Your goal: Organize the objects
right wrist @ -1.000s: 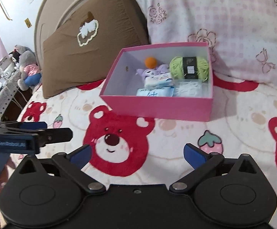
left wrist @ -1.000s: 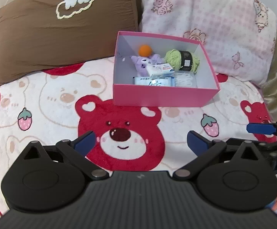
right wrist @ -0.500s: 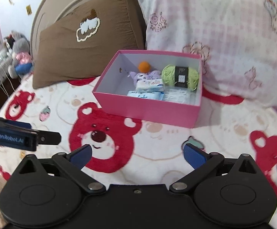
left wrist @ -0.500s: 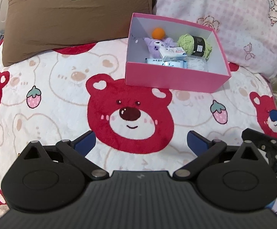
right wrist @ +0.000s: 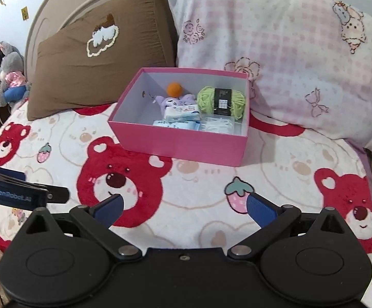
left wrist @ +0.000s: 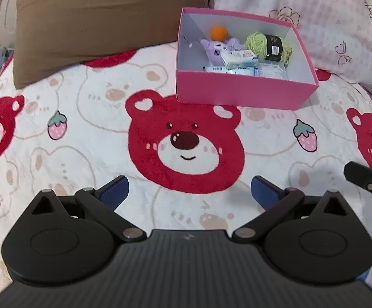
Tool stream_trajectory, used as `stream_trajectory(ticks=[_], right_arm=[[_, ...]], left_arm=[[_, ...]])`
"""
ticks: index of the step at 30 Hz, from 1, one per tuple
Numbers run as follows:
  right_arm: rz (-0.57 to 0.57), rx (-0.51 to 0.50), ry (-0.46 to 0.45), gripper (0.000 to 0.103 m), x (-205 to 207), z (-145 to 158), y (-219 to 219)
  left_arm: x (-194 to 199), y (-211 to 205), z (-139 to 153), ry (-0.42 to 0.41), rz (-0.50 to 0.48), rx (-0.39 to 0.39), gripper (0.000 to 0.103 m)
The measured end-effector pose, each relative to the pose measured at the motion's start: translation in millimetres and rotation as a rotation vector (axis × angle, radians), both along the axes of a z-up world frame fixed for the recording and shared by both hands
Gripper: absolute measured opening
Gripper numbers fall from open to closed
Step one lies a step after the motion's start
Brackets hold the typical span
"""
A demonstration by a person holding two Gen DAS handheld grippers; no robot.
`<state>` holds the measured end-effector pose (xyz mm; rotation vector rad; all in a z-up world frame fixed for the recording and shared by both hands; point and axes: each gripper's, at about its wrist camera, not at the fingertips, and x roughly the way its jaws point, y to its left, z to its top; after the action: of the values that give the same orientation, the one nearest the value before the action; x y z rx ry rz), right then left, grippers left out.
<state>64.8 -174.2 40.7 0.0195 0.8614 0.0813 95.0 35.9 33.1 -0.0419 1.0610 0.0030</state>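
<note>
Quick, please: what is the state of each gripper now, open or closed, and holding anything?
Left gripper: open, holding nothing, above the blanket.
Right gripper: open, holding nothing, also above the blanket.

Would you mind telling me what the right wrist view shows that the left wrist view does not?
Only the right wrist view shows the wall with its yellow tag, the full curved headboard, and the grey stuffed toys whole beside the bed. Only the left wrist view shows a black part of the right gripper at its right edge. Both share the pink box holding the orange ball, green yarn, purple plush and white packets, plus the brown pillow, pink pillow and bear blanket. Both grippers are open and empty.
</note>
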Motion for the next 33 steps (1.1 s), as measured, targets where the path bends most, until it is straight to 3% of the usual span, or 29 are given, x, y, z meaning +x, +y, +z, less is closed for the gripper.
stream_trajectory(ticks=[5,17,33], right_arm=[[-0.041,0.018,0.042,0.103,-4.9,-13.3,-1.4],[-0.062,-0.029,0.072,0.103,-16.8,-21.6,3.4],[-0.076,-0.07,0.074,0.103,-14.6,-27.4,6.4]], left_arm=[[-11.4,3.2,-1.3,0.014,0.001,-0.034,0.103],[-27.7,-3.6,-7.3,0.019,0.013,0.006,0.103],[-21.8,1.0,-21.6,0.051,0.028,-0.006,0.103]])
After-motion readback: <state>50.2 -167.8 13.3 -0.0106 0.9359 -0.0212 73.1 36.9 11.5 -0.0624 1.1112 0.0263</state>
